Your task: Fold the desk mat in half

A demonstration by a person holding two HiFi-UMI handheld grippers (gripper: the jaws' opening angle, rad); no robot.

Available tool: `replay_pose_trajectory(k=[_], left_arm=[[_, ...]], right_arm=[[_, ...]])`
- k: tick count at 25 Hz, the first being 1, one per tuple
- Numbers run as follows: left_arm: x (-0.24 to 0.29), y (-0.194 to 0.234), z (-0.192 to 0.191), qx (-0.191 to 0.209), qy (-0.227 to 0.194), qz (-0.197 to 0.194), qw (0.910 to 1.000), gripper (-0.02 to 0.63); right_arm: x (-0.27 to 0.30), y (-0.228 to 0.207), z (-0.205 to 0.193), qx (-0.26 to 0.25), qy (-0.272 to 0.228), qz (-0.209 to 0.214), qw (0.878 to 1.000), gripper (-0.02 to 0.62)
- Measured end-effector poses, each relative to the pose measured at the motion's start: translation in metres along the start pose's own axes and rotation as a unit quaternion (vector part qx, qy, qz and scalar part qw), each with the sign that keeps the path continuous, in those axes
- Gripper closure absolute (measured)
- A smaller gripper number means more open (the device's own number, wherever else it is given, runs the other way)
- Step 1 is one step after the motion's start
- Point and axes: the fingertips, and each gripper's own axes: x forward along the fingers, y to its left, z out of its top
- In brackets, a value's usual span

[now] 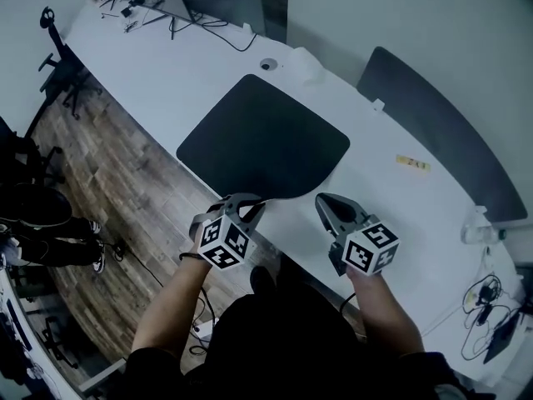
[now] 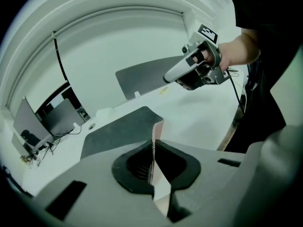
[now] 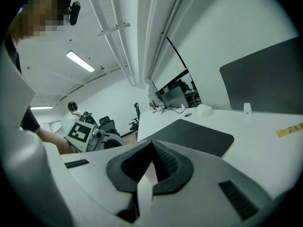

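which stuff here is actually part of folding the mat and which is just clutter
Part of the job:
- desk mat
- left gripper, shut on the desk mat's near corner
- right gripper, shut, close to the desk mat's near edge

Just lying about:
- yellow label
- cables
- grey divider panel
- office chair

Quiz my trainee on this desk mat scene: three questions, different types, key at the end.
1. True or false: the desk mat already lies folded in half.
2. Fill in: the jaws of the right gripper are ___.
3. Which gripper pinches the mat's near edge?
A. left gripper
B. right gripper
C. neither

Key: 1 false; 2 shut; 3 A
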Motion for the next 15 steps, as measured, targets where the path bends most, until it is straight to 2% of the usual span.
replay_pose_trajectory(k=[3, 9, 15], left_arm=[[-0.012, 0.019, 0.008, -0.018, -0.007, 0.026, 0.9995, 0.586], [-0.045, 0.050, 0.007, -0.078, -0.027, 0.069, 0.9942, 0.586], [-0.080, 0.075, -0.014, -0.131, -0.034, 0.109, 0.9848, 0.586]], right_arm=[[0.007, 0.002, 0.009, -0.020, 0.003, 0.017, 1.000, 0.589], [0.027, 0.007, 0.008, -0.095, 0.041, 0.058, 0.993, 0.467], [0.059, 0.000, -0.027, -0.167, 0.116, 0.074, 0.976, 0.370]])
